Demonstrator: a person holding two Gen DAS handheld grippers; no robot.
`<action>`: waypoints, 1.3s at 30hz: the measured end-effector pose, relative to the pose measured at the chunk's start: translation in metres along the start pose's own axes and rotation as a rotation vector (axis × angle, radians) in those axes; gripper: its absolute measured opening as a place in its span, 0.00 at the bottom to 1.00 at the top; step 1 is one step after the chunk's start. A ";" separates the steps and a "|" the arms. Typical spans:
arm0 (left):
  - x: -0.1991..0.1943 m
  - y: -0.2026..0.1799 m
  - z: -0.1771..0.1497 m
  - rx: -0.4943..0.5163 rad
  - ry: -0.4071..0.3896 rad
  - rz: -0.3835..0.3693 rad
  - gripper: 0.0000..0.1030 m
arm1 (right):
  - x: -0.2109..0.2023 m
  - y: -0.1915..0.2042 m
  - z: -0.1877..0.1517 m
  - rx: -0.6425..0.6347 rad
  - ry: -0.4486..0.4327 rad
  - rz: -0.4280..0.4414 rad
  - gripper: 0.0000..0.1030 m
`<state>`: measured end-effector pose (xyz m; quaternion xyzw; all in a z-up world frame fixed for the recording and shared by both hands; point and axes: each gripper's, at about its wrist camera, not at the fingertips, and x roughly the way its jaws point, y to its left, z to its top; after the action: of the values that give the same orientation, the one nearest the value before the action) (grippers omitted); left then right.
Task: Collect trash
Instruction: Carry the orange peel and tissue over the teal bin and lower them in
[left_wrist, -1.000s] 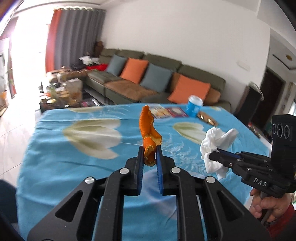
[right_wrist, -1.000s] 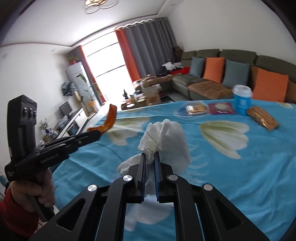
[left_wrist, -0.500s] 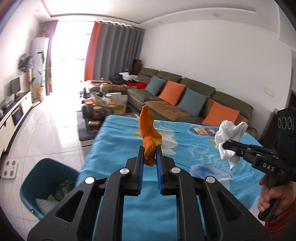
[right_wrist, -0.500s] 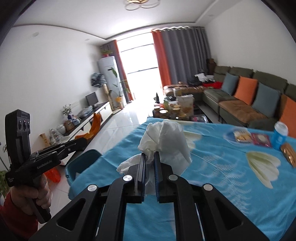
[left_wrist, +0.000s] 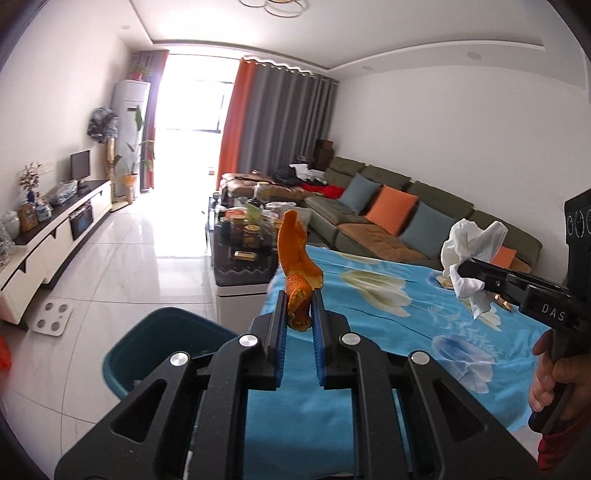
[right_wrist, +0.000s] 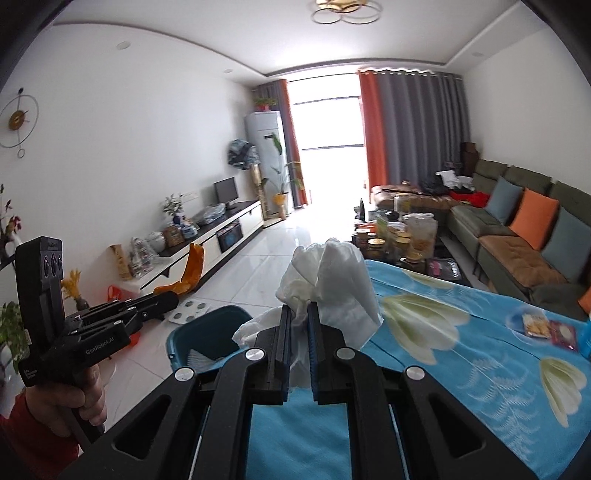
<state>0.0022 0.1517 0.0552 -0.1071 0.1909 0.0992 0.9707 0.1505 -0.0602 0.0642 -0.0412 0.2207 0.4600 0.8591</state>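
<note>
From my left gripper (left_wrist: 298, 314) the orange peel (left_wrist: 297, 273) stands up between the jaws, above the near corner of the table (left_wrist: 369, 332). To its right the right gripper (left_wrist: 460, 275) holds the tissue (left_wrist: 469, 254) over the table. The trash bin (left_wrist: 147, 343) stands on the floor left of the table – below and before both grippers. Behind the table is the coffee table (left_wrist: 240, 266) with jars on it, and the sofa (left_wrist: 388, 214) runs along the right wall. The TV cabinet (left_wrist: 55, 236) lies along the left wall.
</note>
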 end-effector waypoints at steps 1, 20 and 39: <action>-0.004 0.005 0.000 -0.006 -0.002 0.011 0.12 | 0.005 0.002 0.002 -0.005 0.005 0.008 0.07; -0.021 0.079 -0.005 -0.085 0.026 0.129 0.12 | 0.077 0.045 0.010 -0.082 0.112 0.096 0.07; 0.045 0.115 -0.046 -0.183 0.168 0.163 0.12 | 0.175 0.093 0.005 -0.208 0.307 0.156 0.07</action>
<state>0.0003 0.2571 -0.0234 -0.1873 0.2699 0.1853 0.9262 0.1607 0.1293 0.0076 -0.1824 0.3028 0.5338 0.7682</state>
